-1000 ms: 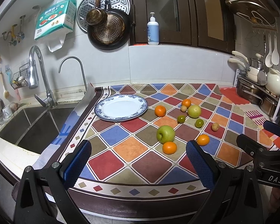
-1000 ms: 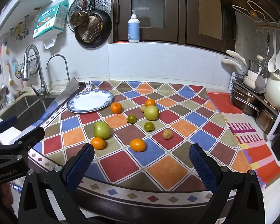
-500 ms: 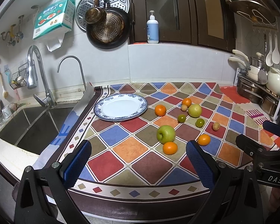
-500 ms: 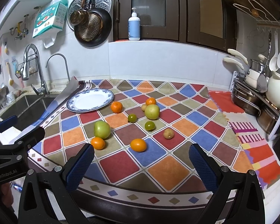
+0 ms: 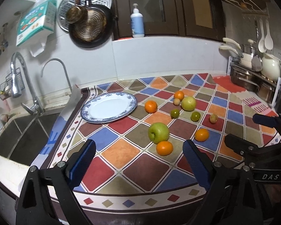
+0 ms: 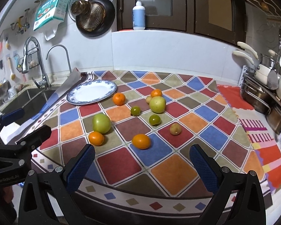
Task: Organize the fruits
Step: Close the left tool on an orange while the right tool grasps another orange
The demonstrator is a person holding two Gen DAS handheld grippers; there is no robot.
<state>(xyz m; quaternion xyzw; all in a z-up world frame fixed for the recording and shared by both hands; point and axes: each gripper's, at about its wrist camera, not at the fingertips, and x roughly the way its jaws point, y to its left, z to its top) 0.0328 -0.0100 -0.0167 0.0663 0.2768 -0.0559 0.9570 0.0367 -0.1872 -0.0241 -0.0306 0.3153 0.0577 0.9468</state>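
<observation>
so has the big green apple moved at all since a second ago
No. The green apple sits on the same patch of the checked cloth, just behind the same orange. Only the camera view has shifted.

Left hand-held gripper (image 5: pixel 138 161): jaws wide apart, have just been closing a little, nothing between the blue pads (image 5: pixel 82 159). Right hand-held gripper (image 6: pixel 141 166): jaws spread wide, nothing between them. Both tilted downward, side by side, each showing at the edge of the other's view.
</observation>
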